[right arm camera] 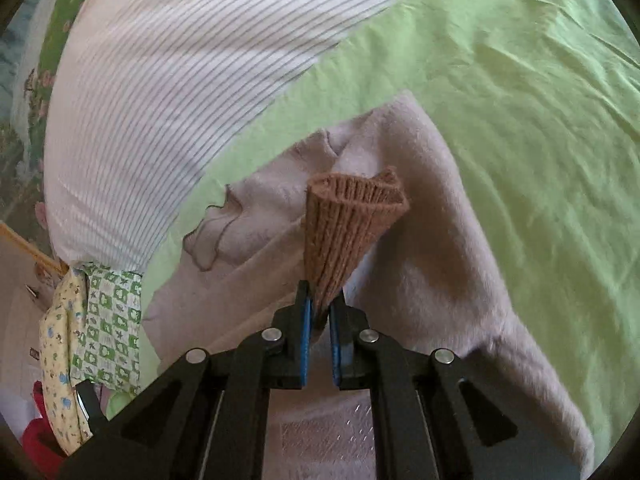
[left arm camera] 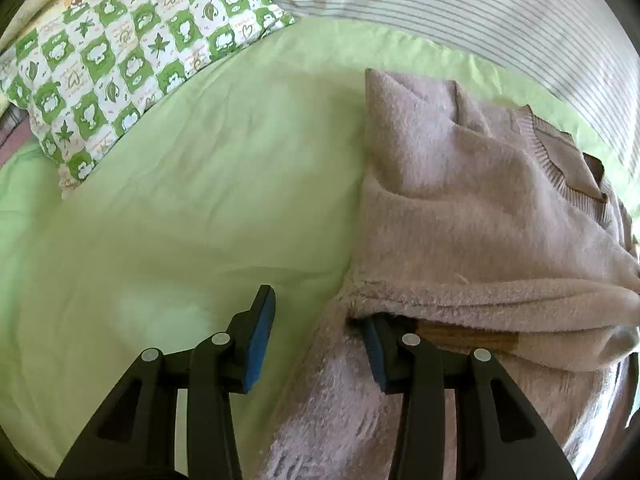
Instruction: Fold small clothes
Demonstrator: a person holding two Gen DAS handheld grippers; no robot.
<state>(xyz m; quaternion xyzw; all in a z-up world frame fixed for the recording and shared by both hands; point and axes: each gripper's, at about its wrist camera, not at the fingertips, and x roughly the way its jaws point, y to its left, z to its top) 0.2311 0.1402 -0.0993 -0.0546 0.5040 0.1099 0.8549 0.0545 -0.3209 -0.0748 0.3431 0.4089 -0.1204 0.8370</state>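
With the right gripper clenched on the brown ribbed cuff and the left gripper spread at the fuzzy sweater (mid-bed, on the green sheet), draw the sleeve across evenly, avoiding bunching

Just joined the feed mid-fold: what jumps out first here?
The right gripper pinches a brown ribbed cuff that fans up above the pinkish fuzzy sweater. The left gripper is open at the sweater's edge on the green sheet, one finger tucked under a fold.
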